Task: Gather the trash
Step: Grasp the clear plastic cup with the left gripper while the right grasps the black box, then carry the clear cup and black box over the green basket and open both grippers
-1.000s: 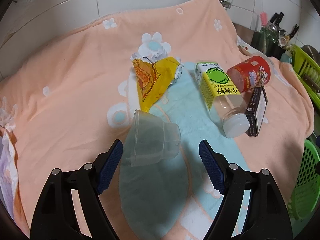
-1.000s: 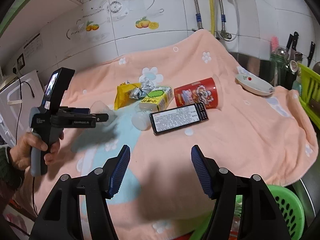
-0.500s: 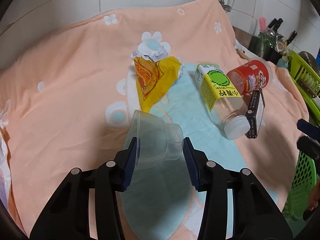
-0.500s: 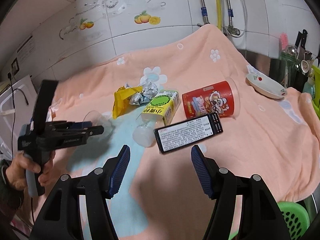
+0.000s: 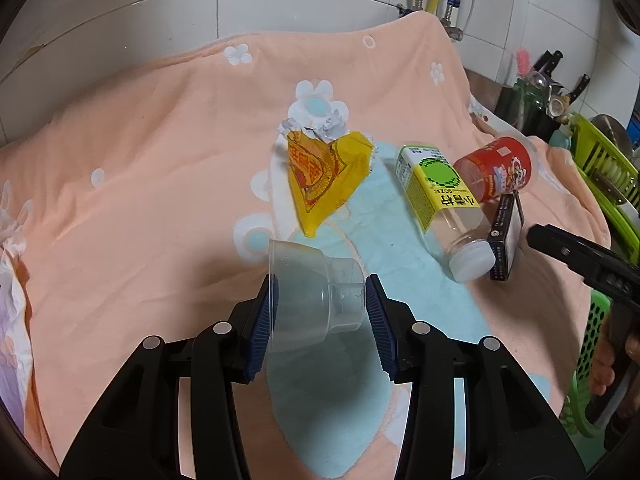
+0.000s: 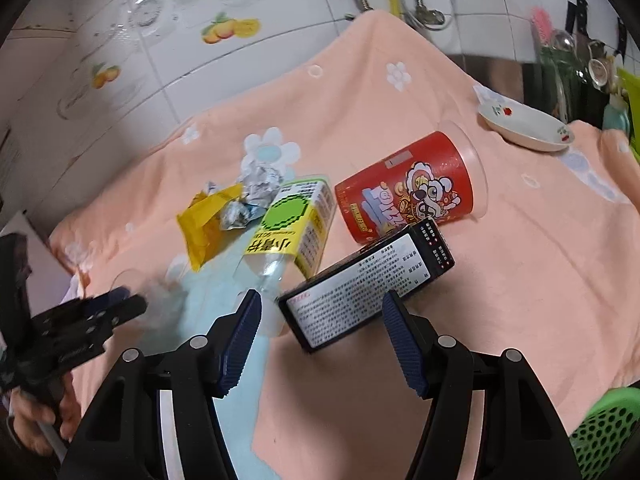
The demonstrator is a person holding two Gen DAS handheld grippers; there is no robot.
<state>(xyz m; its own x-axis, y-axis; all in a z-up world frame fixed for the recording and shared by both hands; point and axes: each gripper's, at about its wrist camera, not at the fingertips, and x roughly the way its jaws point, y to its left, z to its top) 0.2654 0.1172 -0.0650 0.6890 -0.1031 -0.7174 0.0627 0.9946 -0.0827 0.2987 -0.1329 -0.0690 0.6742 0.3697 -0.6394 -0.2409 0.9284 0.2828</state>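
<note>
In your left wrist view, your left claw is closed on the clear cup, lying on its side over the towel, with the wrapper beyond it and the bottle, red cup and box off to the right. In your right wrist view, your right claw is wide open and holds nothing, its fingers either side of the box's near end, with the bottle and red cup just behind and a green basket at the lower right.
</note>
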